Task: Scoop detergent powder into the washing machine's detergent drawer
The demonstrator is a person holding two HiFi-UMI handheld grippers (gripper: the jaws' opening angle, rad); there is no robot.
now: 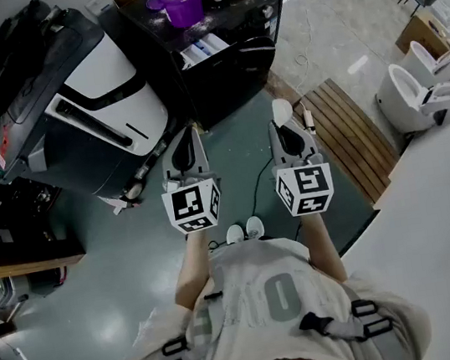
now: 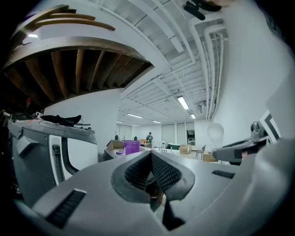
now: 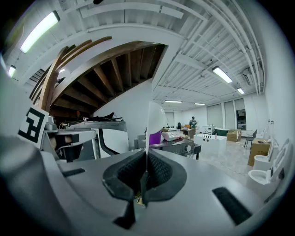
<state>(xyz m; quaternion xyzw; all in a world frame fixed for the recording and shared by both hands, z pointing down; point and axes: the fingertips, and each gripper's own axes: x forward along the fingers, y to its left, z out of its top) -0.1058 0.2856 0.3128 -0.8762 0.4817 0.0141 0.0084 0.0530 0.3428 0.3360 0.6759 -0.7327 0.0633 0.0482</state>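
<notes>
A purple cup (image 1: 180,2) with white powder in it stands on top of the black washing machine (image 1: 229,72), which is ahead of me. The machine's detergent drawer (image 1: 203,49) stands pulled out at its front. My right gripper (image 1: 283,127) is shut on a white scoop (image 1: 282,109), held out over the floor short of the machine. In the right gripper view the scoop (image 3: 155,120) sticks up from the shut right gripper (image 3: 146,156), with the cup (image 3: 155,137) behind it. My left gripper (image 1: 186,132) hangs beside it, shut and empty (image 2: 150,154). The cup (image 2: 132,146) shows far off.
A large white and black appliance (image 1: 98,97) with dark cloth on it stands to the left of the machine. A wooden slatted platform (image 1: 358,137) and white toilets (image 1: 419,93) are at the right. A thin cable (image 1: 259,180) lies on the green floor.
</notes>
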